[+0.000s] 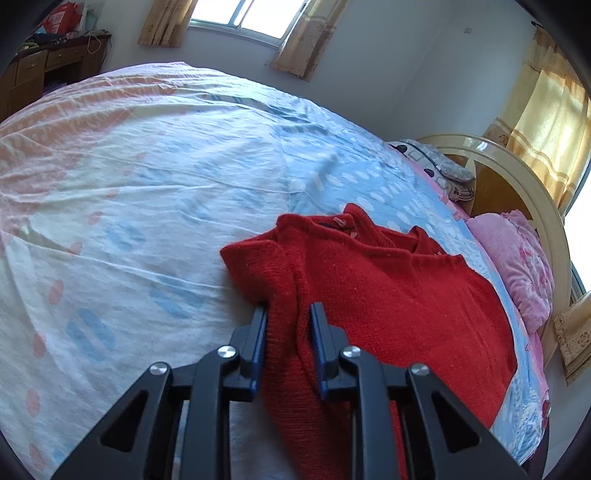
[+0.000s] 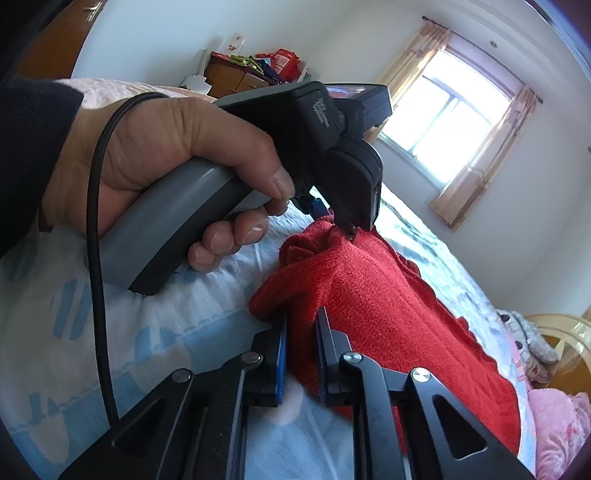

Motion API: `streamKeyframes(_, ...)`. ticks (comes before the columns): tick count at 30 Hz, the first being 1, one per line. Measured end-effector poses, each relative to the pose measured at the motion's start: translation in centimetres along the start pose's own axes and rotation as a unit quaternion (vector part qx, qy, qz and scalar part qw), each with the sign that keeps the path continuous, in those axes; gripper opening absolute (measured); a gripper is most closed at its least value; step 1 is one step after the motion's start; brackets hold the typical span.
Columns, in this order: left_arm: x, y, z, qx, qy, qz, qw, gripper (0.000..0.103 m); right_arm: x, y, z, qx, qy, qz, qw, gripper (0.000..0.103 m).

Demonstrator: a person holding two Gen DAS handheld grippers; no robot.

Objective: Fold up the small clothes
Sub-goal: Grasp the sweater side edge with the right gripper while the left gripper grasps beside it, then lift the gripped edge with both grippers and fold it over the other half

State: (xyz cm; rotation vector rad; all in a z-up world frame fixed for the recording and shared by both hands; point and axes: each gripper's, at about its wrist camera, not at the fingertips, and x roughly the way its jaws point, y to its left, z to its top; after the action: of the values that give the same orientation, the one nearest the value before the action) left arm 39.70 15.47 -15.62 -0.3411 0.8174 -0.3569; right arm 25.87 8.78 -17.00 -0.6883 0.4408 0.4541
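Observation:
A red knitted sweater lies on the bed sheet, partly folded, collar toward the far side. My left gripper is shut on a fold of the sweater's near edge, with red knit bunched between its fingers. In the right wrist view the sweater stretches away to the right. My right gripper is shut on another part of its edge. The left gripper, held by a hand, pinches the sweater just beyond it.
The bed has a white, blue and pink patterned sheet. A pink quilt and a cream headboard lie at the right. A wooden desk with clutter stands at the far left, below curtained windows.

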Motion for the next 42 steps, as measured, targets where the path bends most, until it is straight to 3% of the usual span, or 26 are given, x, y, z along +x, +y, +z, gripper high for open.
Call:
streamKeyframes(3,0.3,-0.1,0.1,-0.001,0.01,0.013,0.9999,0.026,0.1,-1.4,0.3,0.024,0.007,0.022,0.999,0.01)
streamKeyframes(7,-0.4,-1.1,0.0,0.005,0.005,0.024,0.9997,0.018,-0.7,-2.9,0.2,0.057,0.001,0.042,0.998,0.008)
streamKeyframes(15,-3.0,-2.1,1.7,-0.053,-0.012,-0.029,0.9981,0.016,-3.5,-6.9,0.0,0.111,-0.025,0.053,0.992,0.007)
streamKeyframes(27,-2.5,-9.1,4.2,-0.025,-0.021,-0.064,0.9974,0.015,-5.2,-16.1,-3.5,0.233,-0.032,0.076,0.969,0.006)
streamKeyframes(42,0.4,-16.5,5.3,0.02,-0.008,-0.083,0.9963,0.015,-6.6,-21.1,-7.8,0.299,-0.034,0.065,0.951,0.006)
